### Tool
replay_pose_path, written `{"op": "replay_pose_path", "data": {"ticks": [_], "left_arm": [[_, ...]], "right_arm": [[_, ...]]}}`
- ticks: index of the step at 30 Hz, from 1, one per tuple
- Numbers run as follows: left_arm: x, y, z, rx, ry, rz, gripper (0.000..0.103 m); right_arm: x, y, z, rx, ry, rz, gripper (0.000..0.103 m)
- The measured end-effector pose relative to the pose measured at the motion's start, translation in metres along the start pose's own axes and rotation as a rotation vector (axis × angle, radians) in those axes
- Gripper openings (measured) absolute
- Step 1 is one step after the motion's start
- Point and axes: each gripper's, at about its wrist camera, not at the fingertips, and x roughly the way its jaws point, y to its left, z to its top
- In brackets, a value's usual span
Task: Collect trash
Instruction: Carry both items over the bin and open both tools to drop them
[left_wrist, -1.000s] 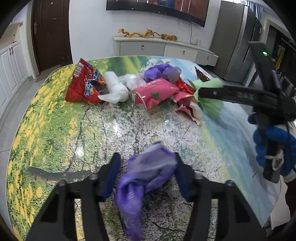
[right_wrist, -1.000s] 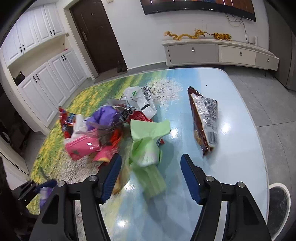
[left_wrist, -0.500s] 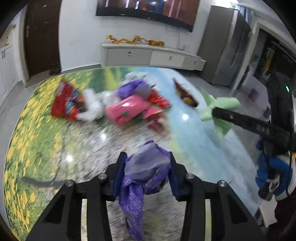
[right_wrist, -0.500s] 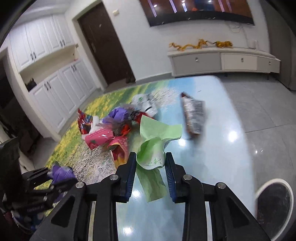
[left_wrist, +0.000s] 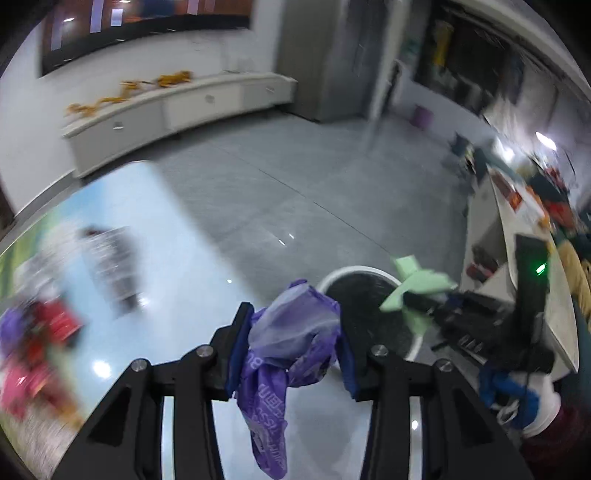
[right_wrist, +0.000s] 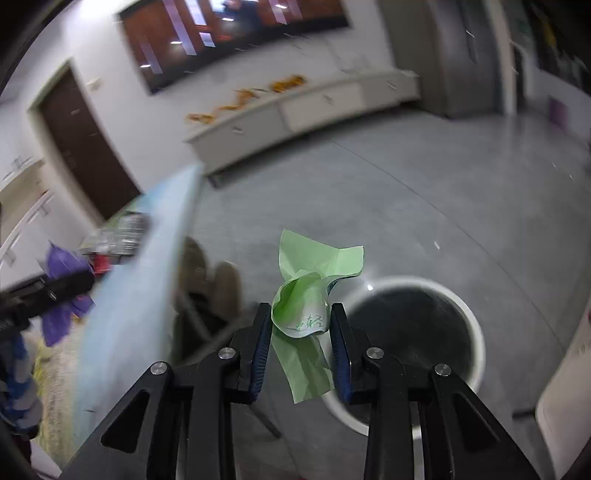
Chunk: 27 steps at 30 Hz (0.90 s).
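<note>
Two tongs, one wrapper each: left tongs (left_wrist: 291, 339) purple wrapper (left_wrist: 291, 343), right tongs (right_wrist: 300, 332) green wrapper (right_wrist: 304, 295)

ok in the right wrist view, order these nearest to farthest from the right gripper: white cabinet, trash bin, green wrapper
1. green wrapper, pinched in the right gripper.
2. trash bin, on the floor just ahead to the right.
3. white cabinet, against the far wall.

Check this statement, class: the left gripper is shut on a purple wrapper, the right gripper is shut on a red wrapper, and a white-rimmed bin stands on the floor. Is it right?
Not quite. The right gripper is shut on a green wrapper, not a red one, as the right wrist view shows. The left gripper is shut on the purple wrapper, and the white-rimmed bin stands on the floor.
</note>
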Motion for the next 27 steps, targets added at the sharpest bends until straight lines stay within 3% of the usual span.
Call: {"op": "replay_pose_path", "data": {"ticks": [7,11,13,16,19,27], "left_arm": [[0.094,-0.065,0.035,0.044,0.151,-0.077,0.042],[0.132,-0.080,0.043,0.016,0.227,-0.118,0.052],[0.145,-0.084,0.044,0.001,0.253,-0.128,0.057],[0.159,-0.090,0.045,-0.017,0.281,-0.148,0.058],[0.164,-0.094,0.044,-0.018,0.287,-0.157,0.058],[0.131,-0.094,0.038,0.014,0.182,-0.090,0.058]], "right_arm": [[0.041,-0.071,-0.020,0.138,0.086,-0.054,0.037],[0.060,-0.097,-0.026,0.189,0.125,-0.060,0.039],[0.065,-0.107,-0.031,0.206,0.137,-0.071,0.050],[0.069,-0.119,-0.038,0.232,0.140,-0.086,0.058],[0.068,-0.128,-0.045,0.246,0.143,-0.098,0.060],[0.051,-0.129,-0.044,0.222,0.112,-0.129,0.060]]}}
